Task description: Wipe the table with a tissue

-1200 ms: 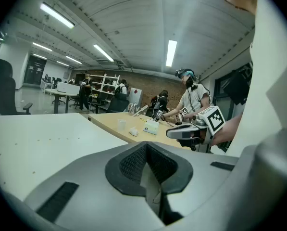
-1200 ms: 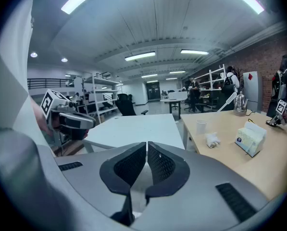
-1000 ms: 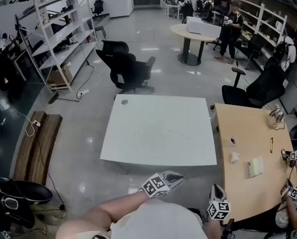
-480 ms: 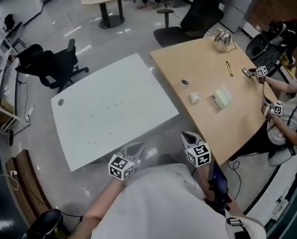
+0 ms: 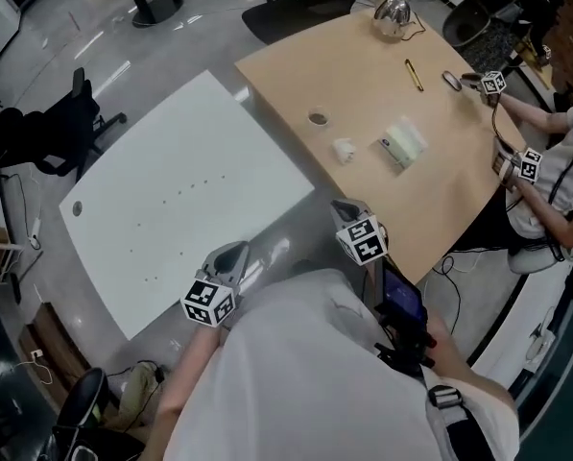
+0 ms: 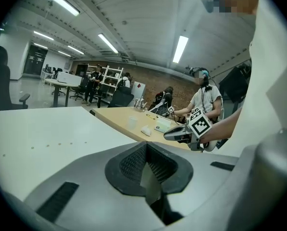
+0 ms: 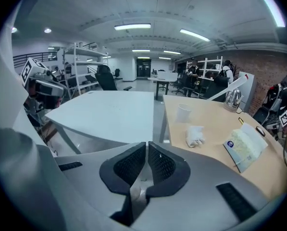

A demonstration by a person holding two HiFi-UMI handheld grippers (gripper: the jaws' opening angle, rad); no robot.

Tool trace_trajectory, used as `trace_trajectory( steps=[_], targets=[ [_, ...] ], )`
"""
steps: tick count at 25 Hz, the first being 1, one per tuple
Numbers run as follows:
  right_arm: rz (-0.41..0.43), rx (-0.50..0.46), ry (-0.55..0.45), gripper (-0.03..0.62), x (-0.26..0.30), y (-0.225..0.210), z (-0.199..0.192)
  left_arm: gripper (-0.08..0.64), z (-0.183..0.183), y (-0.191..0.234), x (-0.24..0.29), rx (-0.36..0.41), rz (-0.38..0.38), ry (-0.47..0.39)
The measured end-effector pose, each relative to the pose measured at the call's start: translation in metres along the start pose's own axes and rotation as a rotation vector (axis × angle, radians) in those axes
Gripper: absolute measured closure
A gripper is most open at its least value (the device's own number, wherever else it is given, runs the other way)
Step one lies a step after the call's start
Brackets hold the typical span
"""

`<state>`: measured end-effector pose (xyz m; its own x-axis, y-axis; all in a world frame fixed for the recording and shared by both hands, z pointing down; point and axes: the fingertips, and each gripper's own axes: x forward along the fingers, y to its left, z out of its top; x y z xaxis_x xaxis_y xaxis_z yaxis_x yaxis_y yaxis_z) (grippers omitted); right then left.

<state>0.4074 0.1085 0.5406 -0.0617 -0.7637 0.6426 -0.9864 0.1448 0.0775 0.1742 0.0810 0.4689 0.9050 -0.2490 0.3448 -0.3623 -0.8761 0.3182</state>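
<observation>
Between two desks set just apart by a strip of bare floor, a person holds the left claw (image 5: 232,254) at the white desk's (image 5: 171,190) near edge and the right claw (image 5: 345,209) at the wooden desk's (image 5: 430,200) edge, both closed tight and empty. The crumpled tissue (image 5: 344,149) lies on the wooden desk, near a tissue pack (image 5: 404,145) and a cup (image 5: 318,118).

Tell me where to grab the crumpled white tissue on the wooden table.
Probably pinch the top of the crumpled white tissue from above with the right gripper, opening its shut jaws first: it is a soft lump free on the tan wooden table, apart from the white cup.
</observation>
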Motion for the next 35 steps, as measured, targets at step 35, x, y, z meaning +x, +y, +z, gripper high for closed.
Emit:
trace_trajectory(
  steps=[35],
  targets=[
    [0.050, 0.264, 0.112, 0.476, 0.130, -0.154, -0.008, 0.556, 0.056, 0.052, 0.096, -0.026, 0.149, 0.079]
  ],
)
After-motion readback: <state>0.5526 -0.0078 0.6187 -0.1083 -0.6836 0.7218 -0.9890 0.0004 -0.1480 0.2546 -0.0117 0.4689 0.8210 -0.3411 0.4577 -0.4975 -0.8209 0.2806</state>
